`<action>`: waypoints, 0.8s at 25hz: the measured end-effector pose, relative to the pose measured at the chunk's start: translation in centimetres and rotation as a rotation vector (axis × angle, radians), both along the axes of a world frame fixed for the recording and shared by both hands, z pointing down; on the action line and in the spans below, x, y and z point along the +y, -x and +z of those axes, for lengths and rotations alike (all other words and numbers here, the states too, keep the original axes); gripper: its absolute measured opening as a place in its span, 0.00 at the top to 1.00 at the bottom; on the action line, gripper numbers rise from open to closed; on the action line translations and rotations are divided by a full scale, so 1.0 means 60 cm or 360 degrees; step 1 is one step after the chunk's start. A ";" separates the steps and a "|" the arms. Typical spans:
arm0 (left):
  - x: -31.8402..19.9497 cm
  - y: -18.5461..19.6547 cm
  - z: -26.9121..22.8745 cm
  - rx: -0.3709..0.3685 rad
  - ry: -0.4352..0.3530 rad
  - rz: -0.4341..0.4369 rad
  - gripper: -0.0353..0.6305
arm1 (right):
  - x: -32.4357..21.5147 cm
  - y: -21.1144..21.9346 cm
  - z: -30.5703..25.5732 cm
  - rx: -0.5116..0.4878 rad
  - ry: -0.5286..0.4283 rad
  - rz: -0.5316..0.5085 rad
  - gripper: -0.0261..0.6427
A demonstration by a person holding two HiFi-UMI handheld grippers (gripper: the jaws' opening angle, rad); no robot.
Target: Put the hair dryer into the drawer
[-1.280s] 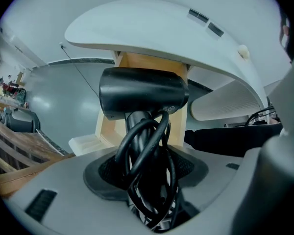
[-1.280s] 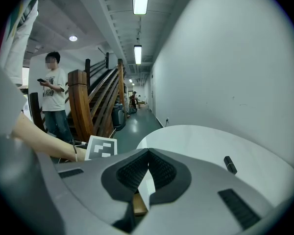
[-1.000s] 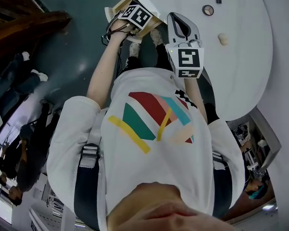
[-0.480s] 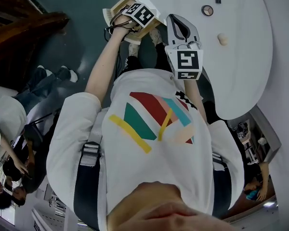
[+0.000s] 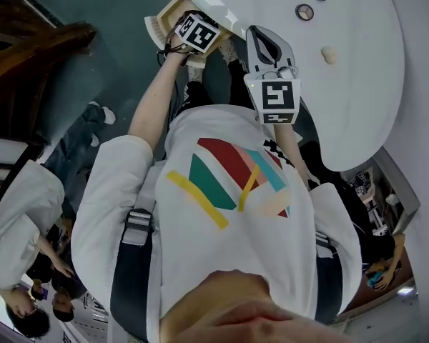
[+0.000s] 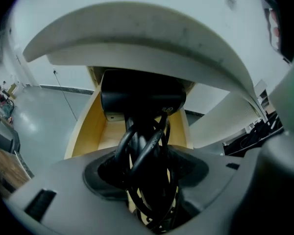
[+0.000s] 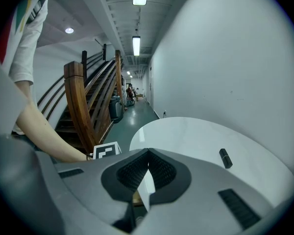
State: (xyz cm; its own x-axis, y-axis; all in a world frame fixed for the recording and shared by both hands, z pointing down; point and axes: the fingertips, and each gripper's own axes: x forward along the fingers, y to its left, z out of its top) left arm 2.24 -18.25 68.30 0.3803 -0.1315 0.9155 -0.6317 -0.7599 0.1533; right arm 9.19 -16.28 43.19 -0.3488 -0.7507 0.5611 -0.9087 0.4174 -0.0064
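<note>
White table (image 6: 137, 33) edge overhangs open drawer (image 6: 83, 131) | left gripper (image 6: 146, 173) jaws clamp hair dryer (image 6: 142, 94) | right gripper (image 7: 147, 153) jaws together

1. Right gripper (image 7: 148, 155): grey moulded shell, with black ribbed pads (image 7: 131, 173) at the fingers.
2. Behind the fingers sits a white cube (image 5: 275, 100) bearing black square markers.
3. White short-sleeved T-shirt (image 5: 222, 263) with red, teal and yellow stripes; dark shoulder straps (image 5: 132, 263), possibly a harness.

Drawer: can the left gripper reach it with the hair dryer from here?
Probably yes: the left gripper holds the hair dryer right before the open drawer; only the overhanging tabletop narrows the way.
</note>
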 end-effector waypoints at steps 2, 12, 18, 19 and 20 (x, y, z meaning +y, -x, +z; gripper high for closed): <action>-0.003 0.003 0.007 0.0030 -0.0032 -0.0069 0.57 | 0.003 0.000 0.005 0.0018 0.0016 -0.0003 0.94; -0.042 0.011 0.058 0.0057 -0.0120 -0.0269 0.57 | 0.022 0.020 0.032 0.0135 0.0106 -0.0117 0.94; -0.051 0.001 0.073 0.0114 -0.0135 -0.0227 0.57 | 0.042 0.043 0.049 0.0195 0.0148 -0.0216 0.94; -0.052 0.000 0.076 0.0115 -0.0145 -0.0199 0.57 | 0.044 0.045 0.052 0.0202 0.0155 -0.0228 0.94; -0.053 0.000 0.080 0.0112 -0.0154 -0.0167 0.57 | 0.046 0.046 0.055 0.0206 0.0163 -0.0236 0.94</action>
State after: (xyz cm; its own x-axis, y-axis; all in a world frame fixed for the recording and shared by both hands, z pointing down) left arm 2.26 -21.44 73.09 0.4226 -0.2601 0.8682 -0.6987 -0.7036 0.1293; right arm 6.41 -13.50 46.50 -0.3710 -0.6334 0.6791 -0.8335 0.5496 0.0572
